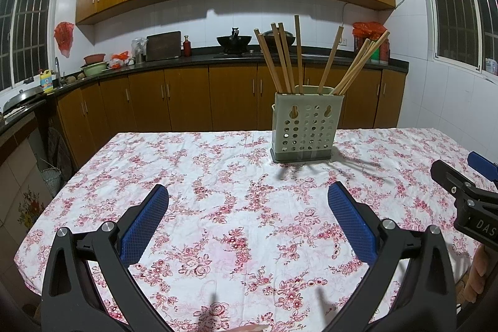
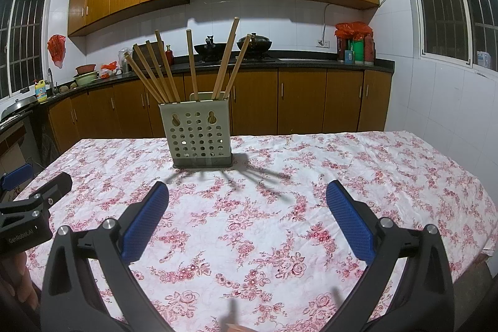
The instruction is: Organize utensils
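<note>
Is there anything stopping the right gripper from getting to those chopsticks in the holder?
Probably not. The right gripper is open and empty, and only bare tablecloth lies between it and the holder. The chopsticks stand fanned out well above the rim, so their tops look free to grasp.

Right gripper (image 2: pixel 247 192) is hovering wide open over the floral table (image 2: pixel 373 170). Perforated holder (image 2: pixel 200 137) is standing near the far edge, chopsticks (image 2: pixel 165 70) fanning upward. Left gripper (image 2: pixel 34 176) is showing at left edge.
</note>
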The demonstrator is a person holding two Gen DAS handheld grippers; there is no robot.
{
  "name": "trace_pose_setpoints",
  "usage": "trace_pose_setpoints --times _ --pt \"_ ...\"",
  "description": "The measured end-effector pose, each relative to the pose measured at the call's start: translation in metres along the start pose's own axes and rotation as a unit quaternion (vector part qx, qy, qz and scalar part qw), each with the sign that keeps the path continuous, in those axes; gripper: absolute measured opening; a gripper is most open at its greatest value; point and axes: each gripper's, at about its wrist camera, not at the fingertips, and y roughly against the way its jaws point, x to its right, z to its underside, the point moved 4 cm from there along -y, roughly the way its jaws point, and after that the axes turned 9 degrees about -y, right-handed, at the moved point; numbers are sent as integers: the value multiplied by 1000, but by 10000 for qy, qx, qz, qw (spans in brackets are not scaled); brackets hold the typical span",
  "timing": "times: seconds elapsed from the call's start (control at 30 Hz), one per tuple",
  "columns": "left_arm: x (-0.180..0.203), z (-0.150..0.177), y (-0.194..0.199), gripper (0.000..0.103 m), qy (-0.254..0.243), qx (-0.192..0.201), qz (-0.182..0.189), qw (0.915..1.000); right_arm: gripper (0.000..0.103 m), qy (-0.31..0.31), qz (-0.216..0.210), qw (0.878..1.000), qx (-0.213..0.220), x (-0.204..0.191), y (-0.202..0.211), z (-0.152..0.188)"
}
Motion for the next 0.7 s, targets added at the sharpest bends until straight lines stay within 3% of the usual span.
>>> trace_pose_setpoints --times 0.7 --pt "-2 4 -1 101 41 -46 0 10000 99 -18 -1 10000 -12 -3 1 3"
